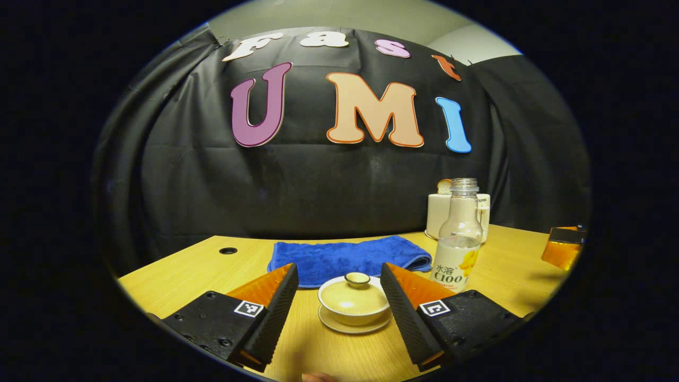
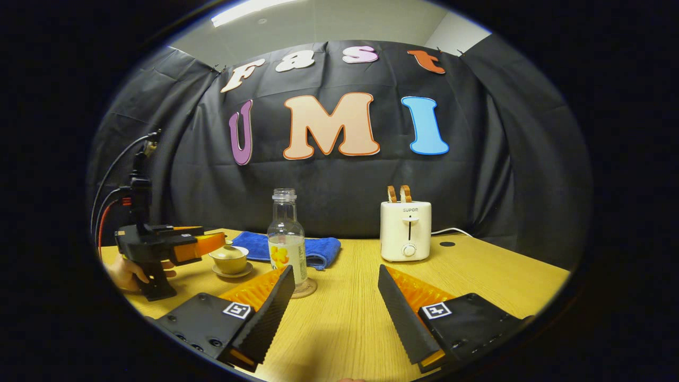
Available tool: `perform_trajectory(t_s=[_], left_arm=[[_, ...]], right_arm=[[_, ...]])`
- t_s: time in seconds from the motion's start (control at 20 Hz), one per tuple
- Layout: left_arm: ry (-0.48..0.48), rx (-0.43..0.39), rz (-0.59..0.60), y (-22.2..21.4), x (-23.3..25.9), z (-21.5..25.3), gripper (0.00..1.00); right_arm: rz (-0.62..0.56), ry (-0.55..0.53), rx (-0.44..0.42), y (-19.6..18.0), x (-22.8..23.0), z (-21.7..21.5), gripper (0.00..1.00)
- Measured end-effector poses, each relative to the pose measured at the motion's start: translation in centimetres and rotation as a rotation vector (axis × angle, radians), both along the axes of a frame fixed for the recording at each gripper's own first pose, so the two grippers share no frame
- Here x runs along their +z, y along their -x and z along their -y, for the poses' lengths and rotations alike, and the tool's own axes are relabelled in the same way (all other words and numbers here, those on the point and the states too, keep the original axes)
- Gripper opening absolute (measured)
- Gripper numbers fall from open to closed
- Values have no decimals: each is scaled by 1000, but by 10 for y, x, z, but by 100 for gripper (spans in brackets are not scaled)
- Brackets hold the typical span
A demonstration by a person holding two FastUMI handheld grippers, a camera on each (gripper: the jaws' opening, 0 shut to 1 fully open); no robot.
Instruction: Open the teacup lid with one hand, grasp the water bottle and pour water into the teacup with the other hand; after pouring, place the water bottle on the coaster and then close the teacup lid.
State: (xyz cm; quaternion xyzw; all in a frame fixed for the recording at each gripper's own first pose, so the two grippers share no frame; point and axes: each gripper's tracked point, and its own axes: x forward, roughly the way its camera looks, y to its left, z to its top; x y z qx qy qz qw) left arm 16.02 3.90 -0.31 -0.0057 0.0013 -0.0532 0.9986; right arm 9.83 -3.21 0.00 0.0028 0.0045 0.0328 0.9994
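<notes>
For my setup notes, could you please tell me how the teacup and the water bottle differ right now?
The teacup is low, wide and opaque; the water bottle is tall, narrow and clear. The teacup has its lid on; the water bottle has no cap. The teacup sits on a saucer, the bottle on a coaster. Both stand upright.

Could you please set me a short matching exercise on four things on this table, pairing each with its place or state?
Things:
1. teacup
2. water bottle
3. towel
4. toaster

Places or states:
A. lies folded near the wall
B. holds bread slices in its slots
C. lid on, standing on a saucer
D. uncapped, standing on a coaster

Pairs: 1-C, 2-D, 3-A, 4-B
</notes>
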Motion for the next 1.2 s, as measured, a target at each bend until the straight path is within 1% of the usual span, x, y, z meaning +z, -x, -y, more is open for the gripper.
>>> perform_trajectory(t_s=[0.05, 0.1, 0.15, 0.2, 0.25, 0.3, 0.35, 0.45, 0.55, 0.75, 1.0, 1.2], left_arm=[[-2, 3, -3, 11, 1, 1, 90], [0, 10, 0, 20, 1, 1, 88], [-5, 20, 4, 31, 2, 0, 91], [-7, 52, 1, 42, 1, -3, 89], [-7, 89, 0, 53, 1, -9, 92], [-6, 107, 1, 63, 1, -9, 96], [-7, 108, 4, 72, 2, -5, 98], [-10, 103, 7, 92, 3, 3, 98], [-9, 113, 0, 106, 1, 5, 97], [-10, 108, 6, 131, 3, 15, 98], [-11, 117, 4, 150, 4, 19, 98], [-11, 127, 1, 162, 3, 22, 98]], right_arm=[[0, 0, -1, 1, 1, 0, 100], [1, 0, -4, 2, 1, -2, 100], [0, 1, -10, 4, 1, -1, 100], [1, 0, -10, 5, 0, -3, 99], [0, 0, -16, 8, 0, -3, 100], [2, 1, -24, 11, 1, -3, 100], [2, 1, -23, 14, 1, -6, 100], [3, 0, -21, 21, 2, -10, 100], [3, 1, -27, 26, 1, -13, 100], [3, 1, -31, 40, 2, -20, 100], [1, -1, 1, 63, 2, -35, 99], [1, -1, -5, 77, 3, -39, 99]])
